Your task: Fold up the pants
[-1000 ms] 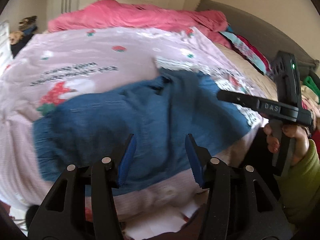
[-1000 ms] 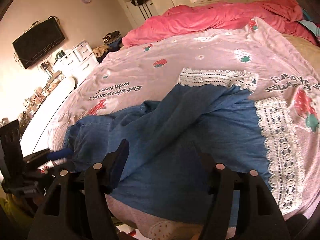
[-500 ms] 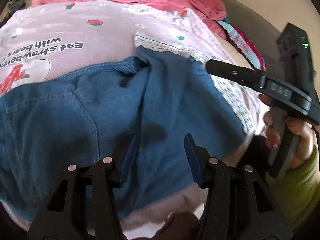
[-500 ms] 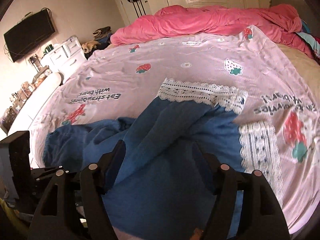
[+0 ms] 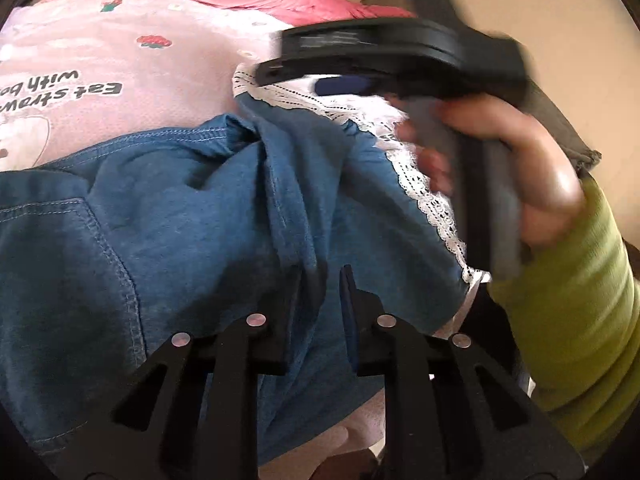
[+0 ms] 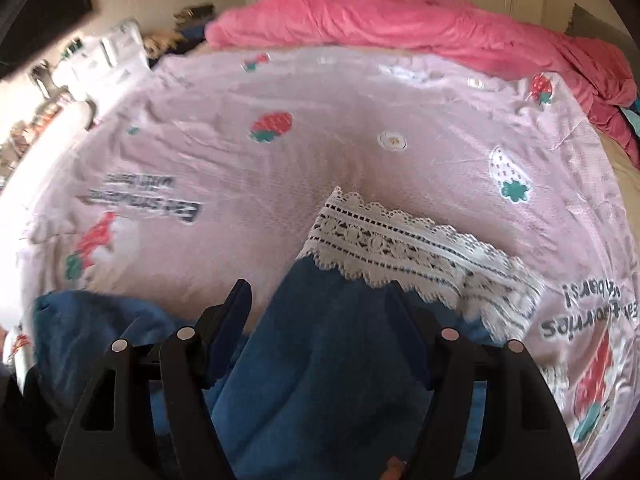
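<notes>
Blue denim pants [image 5: 180, 220] with white lace hems [image 5: 432, 204] lie crumpled on a pink strawberry bedspread [image 5: 120, 48]. My left gripper [image 5: 320, 280] is low over the near part of the pants. Its jaws are closing, nearly together, and they pinch a raised fold of denim. In the right wrist view my right gripper [image 6: 318, 286] hovers open above one pant leg [image 6: 328, 360], just short of its lace hem [image 6: 400, 248]. From the left wrist camera it appears blurred at the upper right, held by a hand [image 5: 520, 168] in a green sleeve [image 5: 580, 320].
The bedspread [image 6: 320, 120] stretches wide beyond the pants. A bunched pink duvet [image 6: 400, 12] lies along the far side of the bed. A white dresser [image 6: 108, 52] with clutter stands at the far left, and white wardrobes line the back wall.
My left gripper came down closer to the pants and its jaws narrowed onto a fold of denim. My right gripper swept forward along the leg to the lace hem, staying open.
</notes>
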